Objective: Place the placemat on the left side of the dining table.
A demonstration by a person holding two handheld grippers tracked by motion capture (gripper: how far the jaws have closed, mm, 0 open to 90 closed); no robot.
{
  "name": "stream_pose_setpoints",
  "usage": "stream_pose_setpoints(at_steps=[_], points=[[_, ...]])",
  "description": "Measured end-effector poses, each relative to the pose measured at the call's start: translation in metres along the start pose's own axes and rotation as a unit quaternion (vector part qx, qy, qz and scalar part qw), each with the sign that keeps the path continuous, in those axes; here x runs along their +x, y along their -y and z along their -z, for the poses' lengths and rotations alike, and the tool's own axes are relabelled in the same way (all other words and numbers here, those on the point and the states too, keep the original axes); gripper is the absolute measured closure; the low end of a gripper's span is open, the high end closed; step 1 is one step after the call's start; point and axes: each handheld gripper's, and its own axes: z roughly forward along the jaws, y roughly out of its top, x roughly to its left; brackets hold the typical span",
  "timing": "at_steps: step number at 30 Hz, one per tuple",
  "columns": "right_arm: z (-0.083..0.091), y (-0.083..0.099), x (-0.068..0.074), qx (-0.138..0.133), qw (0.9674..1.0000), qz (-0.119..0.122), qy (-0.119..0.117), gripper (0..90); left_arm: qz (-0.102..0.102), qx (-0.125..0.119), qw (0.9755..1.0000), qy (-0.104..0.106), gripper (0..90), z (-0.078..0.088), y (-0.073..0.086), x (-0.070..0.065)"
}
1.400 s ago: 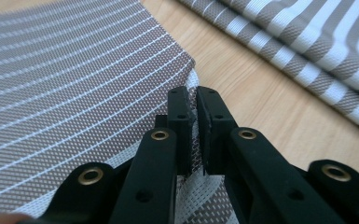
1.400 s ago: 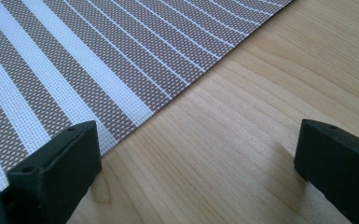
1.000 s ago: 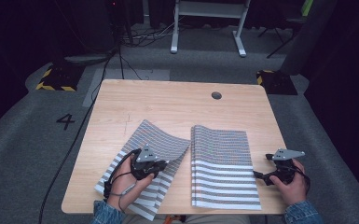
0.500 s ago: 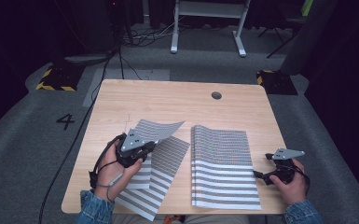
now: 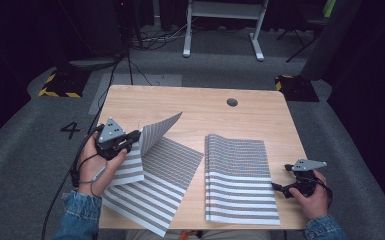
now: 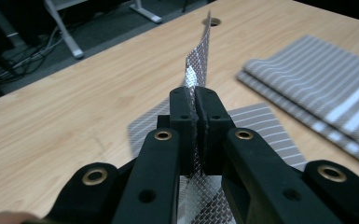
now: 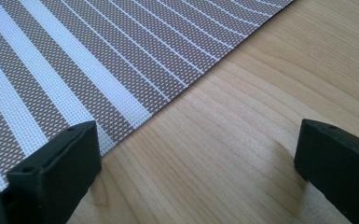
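Note:
Two grey-and-white striped woven mats lie on the wooden table (image 5: 180,102). My left gripper (image 5: 134,138) is shut on an edge of the left mat (image 5: 162,172) and holds a flap of it (image 5: 161,130) raised off the table. In the left gripper view the jaws (image 6: 196,95) pinch the mesh sheet (image 6: 199,51), which stands upright beyond them. The right mat (image 5: 237,175) lies folded and flat, right of centre. My right gripper (image 5: 278,187) rests open on the table at that mat's right edge. Its jaws (image 7: 196,140) straddle bare wood, with the mat's border (image 7: 74,56) beside the left one.
A round cable hole (image 5: 232,102) sits near the table's far edge. Behind the table stands a white frame (image 5: 222,30) on grey floor, with cables and yellow-black floor markers (image 5: 59,84) at both far corners. The far half of the table is bare wood.
My left gripper has moved left and up, still shut on the left mat's edge, so the flap now stands lifted off the rest of the mat. The right gripper has stayed put.

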Motion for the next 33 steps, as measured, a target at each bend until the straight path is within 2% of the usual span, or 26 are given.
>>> stream_pose_setpoints(at_steps=[5,8,11,13,14,15,19,21,23,25,27,29,33], points=[[0.000,0.000,0.000,0.000,1.0000,0.000,0.000,0.5,0.013,0.003,0.9993,-0.034,86.3,0.000,0.007,0.027],[0.000,0.000,0.000,0.000,1.0000,-0.001,0.001,0.5,0.031,0.011,0.9982,-0.050,86.0,0.000,0.013,0.042],[0.000,0.000,0.000,0.000,1.0000,-0.001,0.001,0.5,0.053,0.005,0.9966,-0.062,85.9,0.002,0.019,0.051],[0.000,0.000,0.000,0.000,1.0000,-0.002,0.002,0.5,0.054,0.012,0.9955,-0.077,85.7,0.004,0.023,0.057],[0.000,0.000,0.000,0.000,1.0000,-0.002,0.002,0.5,0.054,0.012,0.9955,-0.077,85.6,0.004,0.023,0.057],[0.000,0.000,0.000,0.000,1.0000,-0.001,0.001,0.5,0.057,0.022,0.9937,-0.094,85.5,0.006,0.028,0.062],[0.000,0.000,0.000,0.000,1.0000,-0.001,0.002,0.5,0.082,0.031,0.9885,-0.123,80.9,0.015,0.044,0.074],[0.000,0.000,0.000,0.000,1.0000,-0.001,0.002,0.5,0.083,0.030,0.9839,-0.155,68.7,0.021,0.051,0.077],[0.000,0.000,0.000,0.000,1.0000,0.000,0.001,0.5,0.095,0.020,0.9790,-0.179,53.4,0.029,0.054,0.078],[0.000,0.000,0.000,0.000,1.0000,0.000,0.001,0.5,0.112,0.001,0.9773,-0.180,44.3,0.038,0.054,0.078],[0.000,0.000,0.000,0.000,1.0000,0.000,0.001,0.5,0.120,-0.012,0.9754,-0.185,41.2,0.045,0.054,0.077],[0.000,0.000,0.000,0.000,1.0000,-0.001,0.001,0.5,0.115,-0.014,0.9758,-0.186,41.0,0.049,0.052,0.073],[0.000,0.000,0.000,0.001,1.0000,0.000,0.001,0.5,0.100,-0.009,0.9830,-0.154,40.5,0.041,0.047,0.053]])
